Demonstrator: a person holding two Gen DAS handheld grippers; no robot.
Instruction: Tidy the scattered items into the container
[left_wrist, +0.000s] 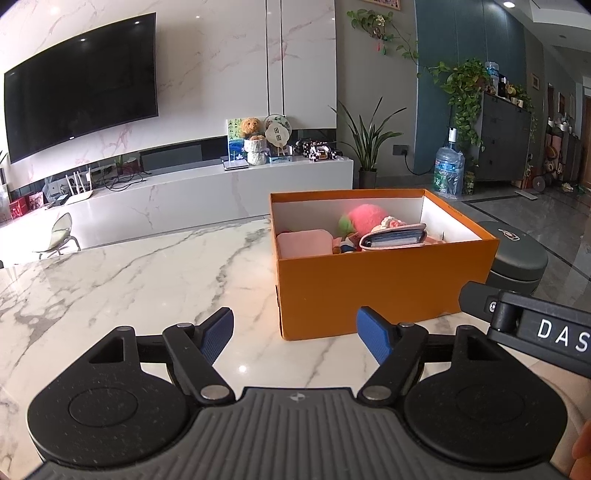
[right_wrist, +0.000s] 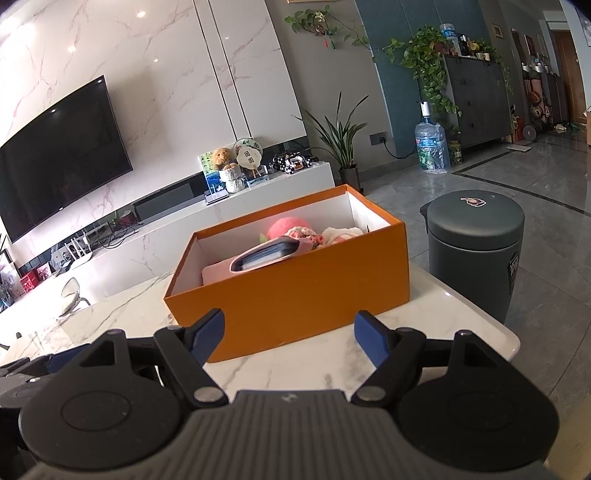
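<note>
The card wallet (left_wrist: 393, 240) lies lengthwise atop items inside the orange box (left_wrist: 384, 291).

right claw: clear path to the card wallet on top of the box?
Probably yes. The right claw is open and empty in front of the orange box, which has no lid; the card wallet lies uppermost. It must clear the near wall first.

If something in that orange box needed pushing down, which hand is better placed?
Probably the right. The right gripper faces the box's long side head-on, jaws open and empty. The left gripper is also open but sits off the box's left corner, facing mostly bare table.
</note>
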